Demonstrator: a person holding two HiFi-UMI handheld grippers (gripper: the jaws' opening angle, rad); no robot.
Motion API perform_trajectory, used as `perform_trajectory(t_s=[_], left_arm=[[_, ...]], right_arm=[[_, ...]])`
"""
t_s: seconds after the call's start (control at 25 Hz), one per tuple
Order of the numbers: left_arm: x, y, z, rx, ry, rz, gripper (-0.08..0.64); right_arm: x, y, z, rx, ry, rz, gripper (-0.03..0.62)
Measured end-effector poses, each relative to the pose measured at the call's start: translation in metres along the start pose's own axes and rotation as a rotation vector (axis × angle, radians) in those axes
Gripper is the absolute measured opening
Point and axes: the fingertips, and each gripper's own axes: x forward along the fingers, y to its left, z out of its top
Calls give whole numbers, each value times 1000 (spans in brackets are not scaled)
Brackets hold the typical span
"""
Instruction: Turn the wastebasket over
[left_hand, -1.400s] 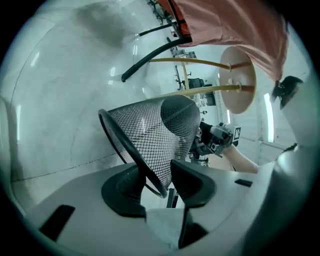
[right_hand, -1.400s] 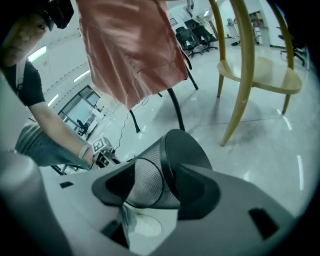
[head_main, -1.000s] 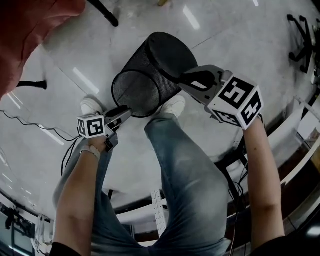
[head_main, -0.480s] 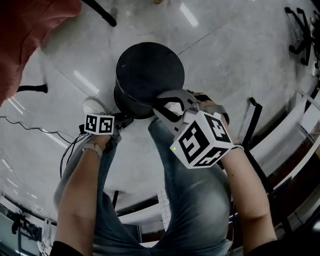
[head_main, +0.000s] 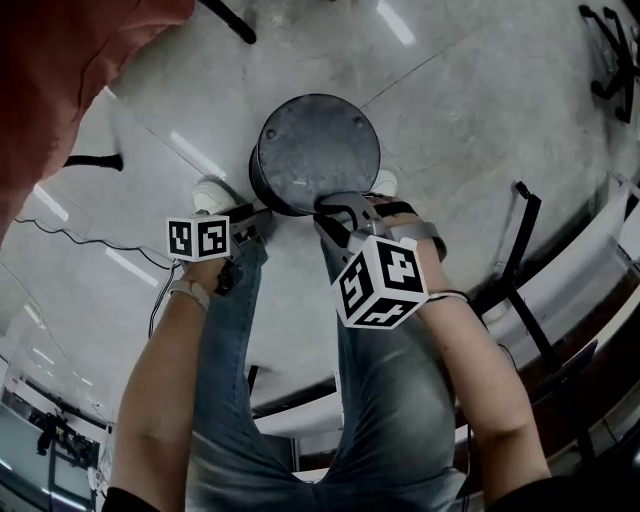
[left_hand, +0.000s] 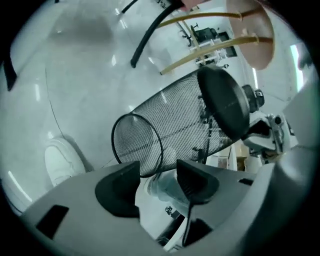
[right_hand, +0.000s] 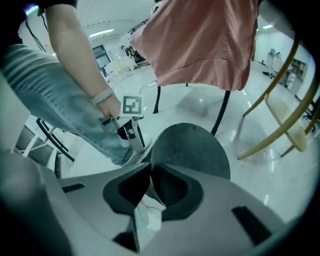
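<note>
Clamping the edge of the solid dark base of the wastebasket (head_main: 315, 150), the right claw (head_main: 338, 212) has its jaws nearly together, with only that thin rim pinched between the pads. In the right gripper view the round base rises straight out of the bite and fills the space just ahead of the tips. In the head view the base faces up toward the camera, and a strip of black mesh wall shows beneath it on the side nearer the left claw (head_main: 256, 222). That claw's jaws have just been opening and stand wide apart with nothing pressed between them. The wire ring of the basket's open mouth sits just beyond its tips, turned partly toward them, while the mesh body slants away up and to the right of the claw toward the base. Whether the mouth touches the pale glossy floor (head_main: 470, 110) I cannot tell. A white shoe (head_main: 213, 192) lies just left of the left claw, and legs in blue jeans (head_main: 390, 400) run back behind both claws. The right claw's marker cube (head_main: 380, 282) sits just behind its jaws. Well off to the left claw's outer side hangs a red cloth (head_main: 60, 80), and a thin cable (head_main: 75, 238) trails across the floor below it.
</note>
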Motion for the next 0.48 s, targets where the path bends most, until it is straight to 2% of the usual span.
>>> perform_trajectory(t_s=[0.12, 0.28, 0.36, 0.48], left_arm=[[-23, -11, 11, 25, -41, -10, 230], [-48, -20, 17, 61, -71, -12, 230], [-58, -20, 18, 62, -83, -16, 230], [-65, -21, 19, 58, -98, -24, 230]], right_arm=[[11, 13, 4, -12, 34, -35, 67], [32, 16, -2, -50, 126, -129, 63], [43, 6, -11, -31, 158, -170, 16], [51, -21, -22, 13, 167, -212, 9]])
